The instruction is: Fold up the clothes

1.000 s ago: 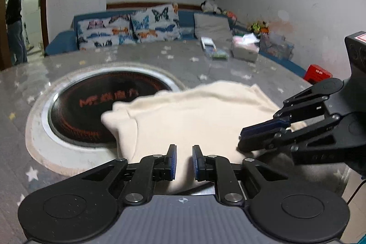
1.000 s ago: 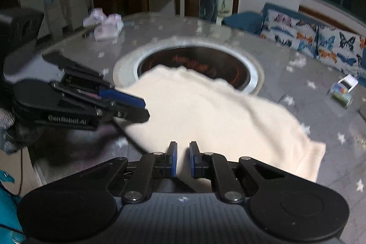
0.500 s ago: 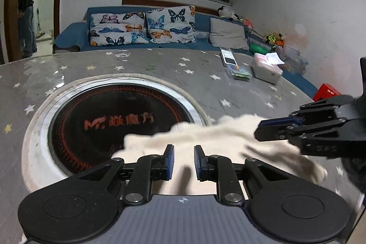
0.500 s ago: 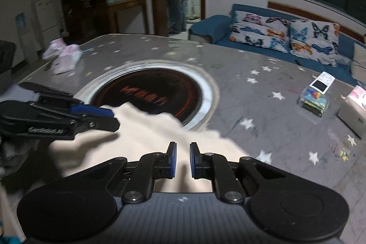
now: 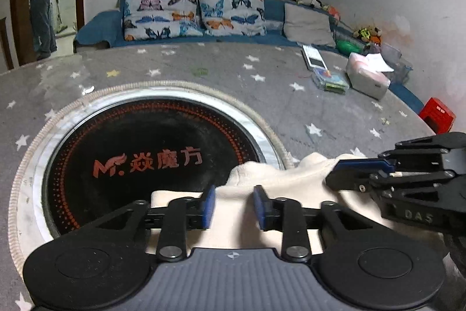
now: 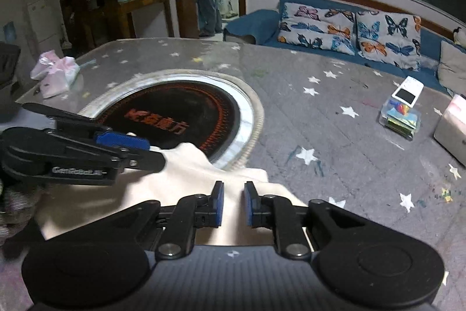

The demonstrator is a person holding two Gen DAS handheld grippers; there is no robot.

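A cream garment lies bunched at the near edge of the grey star-patterned table, partly over the black round cooktop. My left gripper hovers over the cloth with its blue pads apart and nothing between them. My right gripper also stands over the cloth, pads slightly apart, not pinching it. Each gripper shows in the other's view: the right one at right, the left one at left. The near part of the cloth is hidden under the grippers.
On the far right of the table lie a phone, a clear box and a white tissue pack. A pink bag sits at the left edge. A sofa with butterfly cushions stands behind. A person stands in the doorway.
The spread-out cloth has been pulled toward the near edge and now lies bunched, uncovering most of the cooktop. Both grippers have tilted up, and their jaws have opened wider.
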